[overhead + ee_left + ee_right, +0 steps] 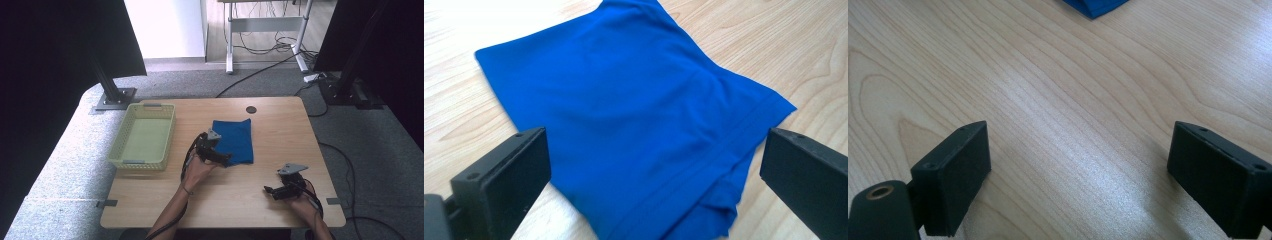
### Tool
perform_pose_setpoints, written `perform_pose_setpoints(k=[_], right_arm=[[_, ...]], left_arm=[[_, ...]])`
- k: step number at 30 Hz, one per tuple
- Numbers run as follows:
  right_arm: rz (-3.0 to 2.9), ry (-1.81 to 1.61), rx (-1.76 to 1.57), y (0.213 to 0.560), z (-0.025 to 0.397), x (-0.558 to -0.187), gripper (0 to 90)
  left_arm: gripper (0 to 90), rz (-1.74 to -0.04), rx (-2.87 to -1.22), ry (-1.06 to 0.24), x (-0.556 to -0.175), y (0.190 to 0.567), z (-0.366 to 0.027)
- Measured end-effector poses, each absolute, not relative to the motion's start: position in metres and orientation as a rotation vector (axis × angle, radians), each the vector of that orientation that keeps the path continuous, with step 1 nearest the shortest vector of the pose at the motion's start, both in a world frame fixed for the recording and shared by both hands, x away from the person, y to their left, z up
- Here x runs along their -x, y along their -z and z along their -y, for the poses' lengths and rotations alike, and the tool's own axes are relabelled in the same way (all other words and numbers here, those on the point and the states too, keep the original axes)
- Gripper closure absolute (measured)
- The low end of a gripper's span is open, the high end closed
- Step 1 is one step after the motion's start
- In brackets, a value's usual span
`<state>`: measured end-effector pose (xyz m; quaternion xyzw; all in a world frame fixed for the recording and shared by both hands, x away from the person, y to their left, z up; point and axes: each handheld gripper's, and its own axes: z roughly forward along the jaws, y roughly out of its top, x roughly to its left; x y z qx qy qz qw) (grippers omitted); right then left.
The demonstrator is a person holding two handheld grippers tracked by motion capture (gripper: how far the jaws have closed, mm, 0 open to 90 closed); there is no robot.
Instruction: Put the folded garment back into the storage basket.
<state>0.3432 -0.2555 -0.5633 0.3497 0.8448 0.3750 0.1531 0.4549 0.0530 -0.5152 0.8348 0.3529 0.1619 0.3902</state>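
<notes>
Spread black jaws of the left gripper [654, 170] were held over the near hem of the folded blue cloth [634, 115]. Well off from that cloth, the right gripper [1078, 165], likewise spread, was held above bare table [1048, 90].

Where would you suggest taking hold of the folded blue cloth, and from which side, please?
Probably at the near hemmed corner of the blue cloth, where the layers lie stacked at its edge. The left tongs already hang open over that end, so coming down from the person's side and closing across the hem looks simplest. The right tongs are open over bare table.
</notes>
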Motion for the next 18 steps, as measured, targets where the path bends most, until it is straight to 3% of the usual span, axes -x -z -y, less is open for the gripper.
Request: perform_pose_setpoints(k=[18], right_arm=[[-2.423, -1.077, -1.004, 0.563, 0.255, -0.343, 9.8]], left_arm=[[0.0, -0.936, -2.196, -0.384, -0.501, 0.539, -0.028]])
